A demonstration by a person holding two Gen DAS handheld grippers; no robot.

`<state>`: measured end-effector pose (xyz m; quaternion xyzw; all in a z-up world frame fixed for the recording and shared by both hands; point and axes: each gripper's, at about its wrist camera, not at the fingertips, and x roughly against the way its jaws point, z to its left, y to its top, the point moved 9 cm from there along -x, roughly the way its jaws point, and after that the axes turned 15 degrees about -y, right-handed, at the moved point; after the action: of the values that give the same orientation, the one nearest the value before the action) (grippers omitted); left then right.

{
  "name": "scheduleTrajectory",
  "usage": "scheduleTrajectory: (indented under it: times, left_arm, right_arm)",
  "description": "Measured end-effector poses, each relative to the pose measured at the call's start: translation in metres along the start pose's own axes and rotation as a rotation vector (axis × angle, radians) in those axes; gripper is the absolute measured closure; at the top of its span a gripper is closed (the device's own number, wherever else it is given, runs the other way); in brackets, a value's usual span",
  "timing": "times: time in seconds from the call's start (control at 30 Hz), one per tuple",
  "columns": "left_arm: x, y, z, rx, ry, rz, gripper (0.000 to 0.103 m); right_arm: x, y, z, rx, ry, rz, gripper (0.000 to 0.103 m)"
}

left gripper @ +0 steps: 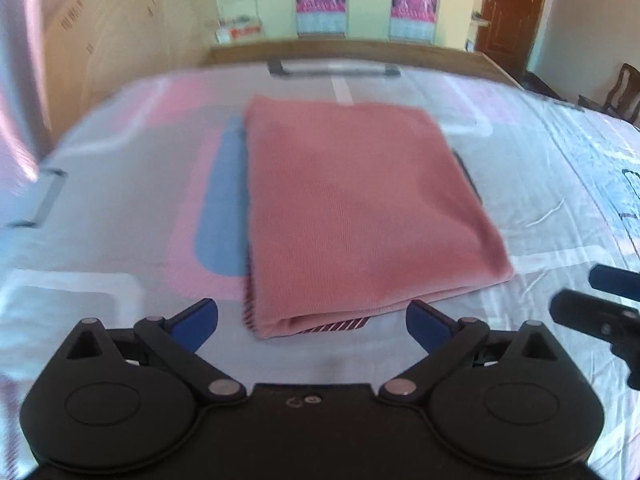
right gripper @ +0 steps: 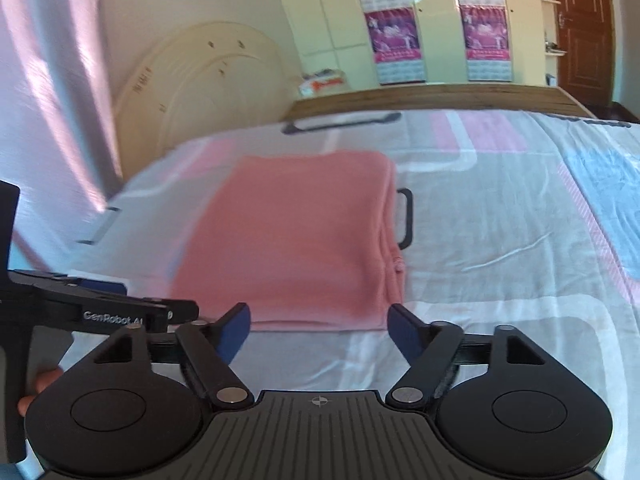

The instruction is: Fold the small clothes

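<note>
Looks like the fold is pretty much done here. The pink garment (left gripper: 360,208) sits on the bedsheet (left gripper: 540,184) as a neat flat rectangle, layers stacked, with a bit of striped trim peeking out at the near edge. From these shots nothing looks left except maybe a tidy-up or moving on to another piece, though no other clothes show up.

The left claw (left gripper: 312,322) has its jaws spread wide with nothing in them, and the garment lies just past the fingertips, running up toward 12 o'clock. The right claw (right gripper: 319,332) is also wide apart and empty; in its view the garment sits at about 11 o'clock, its near edge just beyond the tips. Neither one is touching the fabric as far as can be seen.
</note>
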<state>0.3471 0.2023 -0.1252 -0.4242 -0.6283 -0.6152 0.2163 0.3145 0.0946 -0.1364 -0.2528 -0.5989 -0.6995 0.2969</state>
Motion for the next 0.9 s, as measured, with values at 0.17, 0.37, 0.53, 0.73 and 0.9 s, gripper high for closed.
scheduleTrajectory:
  times: [0.17,0.37,0.53,0.73,0.9]
  left_arm:
    - [0.075,-0.016,-0.02,0.027,0.103,-0.129,0.001]
    - [0.128,-0.044,-0.054,0.043,0.117,-0.15,0.001]
    - [0.171,-0.074,-0.079,0.057,0.133,-0.173,0.001]
    - [0.213,-0.1,-0.101,0.064,0.144,-0.204,0.001]
    - [0.241,-0.114,-0.112,0.061,0.155,-0.232,0.001]
  right_arm:
    - [0.06,-0.009,-0.002,0.012,0.064,-0.021,0.006]
    - [0.135,-0.028,-0.003,0.048,0.055,-0.09,0.0]
    - [0.191,-0.047,-0.005,0.072,0.012,-0.129,0.0]
    - [0.248,-0.062,-0.013,0.043,-0.021,-0.228,0.0]
    - [0.276,-0.067,-0.02,0.014,-0.014,-0.258,0.0]
